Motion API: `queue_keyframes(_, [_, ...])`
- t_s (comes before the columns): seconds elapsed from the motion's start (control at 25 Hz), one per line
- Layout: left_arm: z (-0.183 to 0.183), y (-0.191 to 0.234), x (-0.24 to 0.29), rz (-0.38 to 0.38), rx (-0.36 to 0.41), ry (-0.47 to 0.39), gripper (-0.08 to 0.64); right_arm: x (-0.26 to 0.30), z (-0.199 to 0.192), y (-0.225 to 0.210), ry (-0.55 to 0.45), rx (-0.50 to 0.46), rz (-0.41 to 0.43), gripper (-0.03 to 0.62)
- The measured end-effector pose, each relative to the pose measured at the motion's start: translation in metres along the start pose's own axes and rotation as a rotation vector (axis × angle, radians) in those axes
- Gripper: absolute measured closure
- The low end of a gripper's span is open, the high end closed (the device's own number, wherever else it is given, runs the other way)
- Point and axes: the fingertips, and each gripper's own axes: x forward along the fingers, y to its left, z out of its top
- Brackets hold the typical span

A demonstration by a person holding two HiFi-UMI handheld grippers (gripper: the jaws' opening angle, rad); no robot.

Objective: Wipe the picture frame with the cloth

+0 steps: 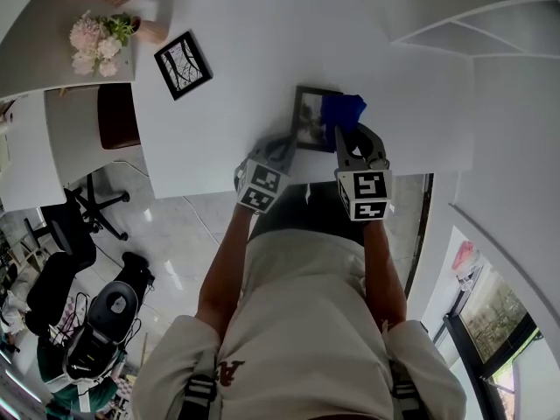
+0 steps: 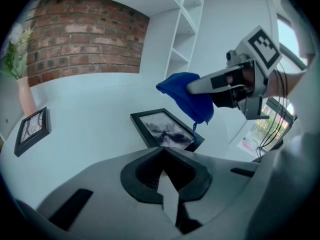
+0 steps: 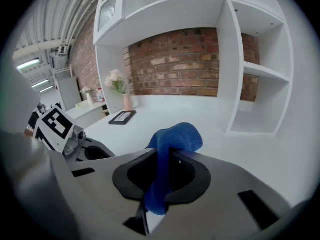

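Observation:
A dark picture frame (image 1: 309, 116) with a grey print lies flat on the white table (image 1: 245, 33); in the left gripper view the frame (image 2: 162, 128) sits just beyond my jaws. My right gripper (image 1: 342, 135) is shut on a blue cloth (image 1: 343, 109), which hangs over the frame's right side. That cloth (image 3: 172, 141) bunches up out of the right jaws, and the cloth (image 2: 187, 96) hovers a little above the frame. My left gripper (image 1: 286, 149) rests at the frame's near left corner, its jaws (image 2: 163, 152) together with nothing between them.
A second black frame (image 1: 183, 64) lies at the table's far left, by a vase of pale flowers (image 1: 98, 42). White shelving (image 3: 250, 59) and a brick wall (image 3: 180, 59) stand behind the table. An office chair (image 1: 83, 208) and a floor machine (image 1: 109, 318) are on the floor at left.

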Motion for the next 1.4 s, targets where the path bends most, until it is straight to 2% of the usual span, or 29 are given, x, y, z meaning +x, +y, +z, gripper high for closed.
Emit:
queue_keyframes(0.4, [-0.003, 0.001, 0.0, 0.004, -0.008, 0.006, 0.558, 0.05, 0.01, 0.039, 0.006, 0.012, 0.083, 0.555])
queue_keyframes(0.64, [0.001, -0.001, -0.002, 0.002, -0.021, 0.002, 0.558, 0.071, 0.002, 0.052, 0.041, -0.005, 0.107, 0.555])
queue_keyframes(1.0, [-0.001, 0.002, -0.001, 0.008, -0.037, 0.0, 0.558, 0.094, -0.018, 0.045, 0.103, -0.033, 0.093, 0.555])
queue_keyframes(1.4, [-0.001, 0.002, -0.002, 0.021, -0.052, -0.001, 0.558, 0.078, -0.027, 0.016, 0.115, -0.028, 0.046, 0.554])
